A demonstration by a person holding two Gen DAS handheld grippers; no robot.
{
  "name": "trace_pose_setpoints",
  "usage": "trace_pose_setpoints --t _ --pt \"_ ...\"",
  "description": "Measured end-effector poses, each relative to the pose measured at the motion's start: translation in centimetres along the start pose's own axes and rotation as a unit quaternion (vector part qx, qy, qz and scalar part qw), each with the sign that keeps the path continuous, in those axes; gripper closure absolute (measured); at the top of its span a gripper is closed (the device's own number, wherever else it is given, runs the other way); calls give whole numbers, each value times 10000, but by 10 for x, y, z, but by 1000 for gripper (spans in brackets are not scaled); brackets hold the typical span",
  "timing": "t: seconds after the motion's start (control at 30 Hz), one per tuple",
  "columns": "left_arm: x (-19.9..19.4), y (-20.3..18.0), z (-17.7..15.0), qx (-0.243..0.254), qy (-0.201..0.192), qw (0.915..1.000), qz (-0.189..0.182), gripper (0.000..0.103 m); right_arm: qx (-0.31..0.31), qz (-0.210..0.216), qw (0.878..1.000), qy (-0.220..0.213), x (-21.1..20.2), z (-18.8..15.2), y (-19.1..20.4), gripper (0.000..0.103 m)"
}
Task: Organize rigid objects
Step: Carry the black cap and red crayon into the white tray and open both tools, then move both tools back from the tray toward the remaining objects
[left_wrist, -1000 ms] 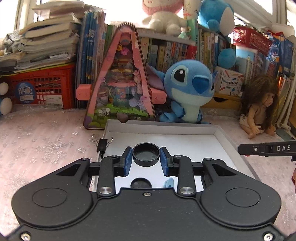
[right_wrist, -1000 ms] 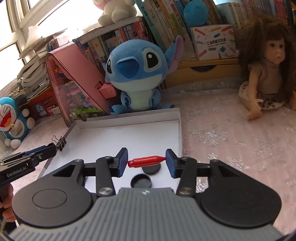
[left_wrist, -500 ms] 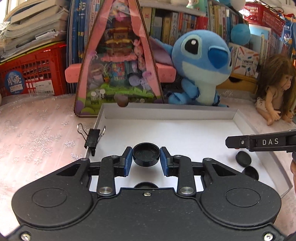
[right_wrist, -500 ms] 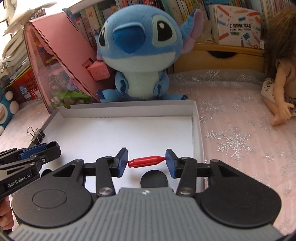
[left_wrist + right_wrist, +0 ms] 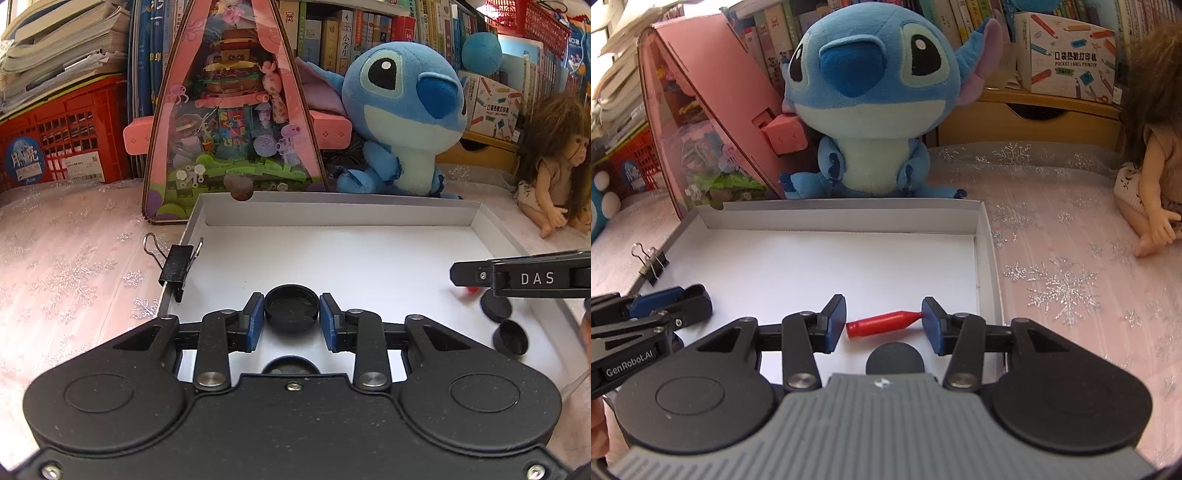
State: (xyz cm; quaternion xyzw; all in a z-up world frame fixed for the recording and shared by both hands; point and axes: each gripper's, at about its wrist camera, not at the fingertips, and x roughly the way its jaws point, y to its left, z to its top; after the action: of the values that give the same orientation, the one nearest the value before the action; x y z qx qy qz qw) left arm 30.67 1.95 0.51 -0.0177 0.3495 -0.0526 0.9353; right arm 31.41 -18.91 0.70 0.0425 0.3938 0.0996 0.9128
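Observation:
My left gripper [image 5: 291, 317] is shut on a round black cap [image 5: 291, 308], held low over the near left part of the white tray [image 5: 332, 214]. In the right wrist view my right gripper [image 5: 883, 322] is opening around a red pen cap [image 5: 879, 324]. The red cap lies on the tray floor with a gap to the left pad. A black cap [image 5: 894, 358] lies just below it. Two more black caps [image 5: 496, 305] [image 5: 511, 338] rest by the tray's right wall, under a right gripper finger [image 5: 480, 275]. The left gripper's fingers [image 5: 676, 299] show at the left.
A black binder clip [image 5: 177, 264] is clamped on the tray's left wall. Behind the tray stand a blue plush [image 5: 402, 118] and a pink triangular toy box [image 5: 229, 122]. A doll [image 5: 554, 166] sits at the right, a red crate [image 5: 62, 136] at the left.
Both grippers came down closer to the tray. The right jaws have widened and the red cap, clamped before, now sits loose on the tray floor. The left grip is unchanged.

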Motion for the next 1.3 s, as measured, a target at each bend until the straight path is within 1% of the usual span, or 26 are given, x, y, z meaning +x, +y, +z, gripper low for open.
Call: trace_pose_setpoints --t 0.03,0.07,0.13,0.23,0.27,0.33,0.47,0.63,0.9,1.07,1.2,1.3 --pt "-3 0 1 -16 -19 10000 -29 71 22 19 10000 -28 -2 0 -1 40" --pt "-6 0 2 -9 -50 10000 -36 70 40 67 9999 -63 -6 0 -1 39" --pt "-16 -1 3 15 -158 9999 12 60 99 143 9997 -150 -15 0 -3 38" --pt "-34 -2 4 50 -270 9996 5 55 88 220 9993 -289 -32 -3 -3 35" --pt "-40 -1 3 48 -299 9995 -12 53 57 233 9991 -347 -39 -5 -3 32" --pt "-55 0 -1 25 -379 9993 -47 45 -35 228 9986 -469 -53 -10 -2 27" --pt "-86 -2 -18 116 -501 9985 -176 38 -341 217 9966 -719 -83 -29 3 20" --pt "-121 -9 -46 253 -599 9975 -263 37 -682 216 9935 -891 -116 -61 7 17" --pt "-168 -22 -89 429 -730 9954 -437 35 -932 273 9896 -1065 -156 -106 10 15" --pt "-188 -28 -117 597 -759 9942 -472 34 -1094 277 9867 -1173 -174 -132 12 13" --pt "-198 -29 -135 664 -742 9937 -514 33 -1198 291 9854 -1177 -182 -149 14 12" --pt "-203 -29 -146 684 -732 9938 -480 33 -1316 252 9840 -1175 -185 -162 16 11"
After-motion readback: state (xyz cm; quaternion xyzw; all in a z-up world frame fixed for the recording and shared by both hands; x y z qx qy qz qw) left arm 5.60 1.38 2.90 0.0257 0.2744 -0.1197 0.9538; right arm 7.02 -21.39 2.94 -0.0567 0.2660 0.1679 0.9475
